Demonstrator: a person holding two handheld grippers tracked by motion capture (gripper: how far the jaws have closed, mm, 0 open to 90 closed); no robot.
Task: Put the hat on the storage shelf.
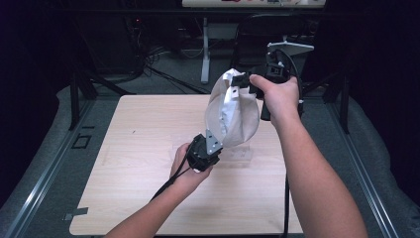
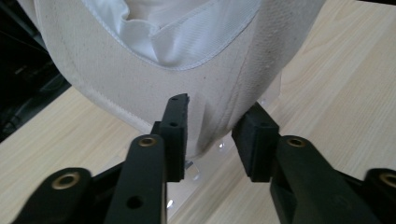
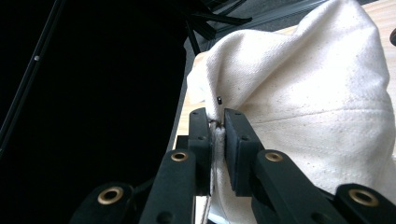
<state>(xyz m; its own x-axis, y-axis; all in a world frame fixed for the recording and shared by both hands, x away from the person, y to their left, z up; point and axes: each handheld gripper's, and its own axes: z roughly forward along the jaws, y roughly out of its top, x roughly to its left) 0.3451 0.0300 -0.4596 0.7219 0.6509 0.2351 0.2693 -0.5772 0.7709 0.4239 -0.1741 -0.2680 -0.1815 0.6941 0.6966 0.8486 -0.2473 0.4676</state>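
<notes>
cream cloth cap (image 1: 233,111) held up above the pale wooden worktop (image 1: 124,163), crown toward the person, white lining (image 2: 187,32) showing at its open side. right gripper (image 3: 217,135) clamped tight on a fold of the cap's upper edge, cloth pinched between the pads, raised over the far side of the worktop. left gripper (image 2: 210,135) low under the cap, narrowed about the lower edge of the cloth, one pad (image 2: 176,126) against it, the other just beside it; firm pinch there not possible to tell. clear plastic stand (image 1: 237,152) on the worktop right below the cap.
</notes>
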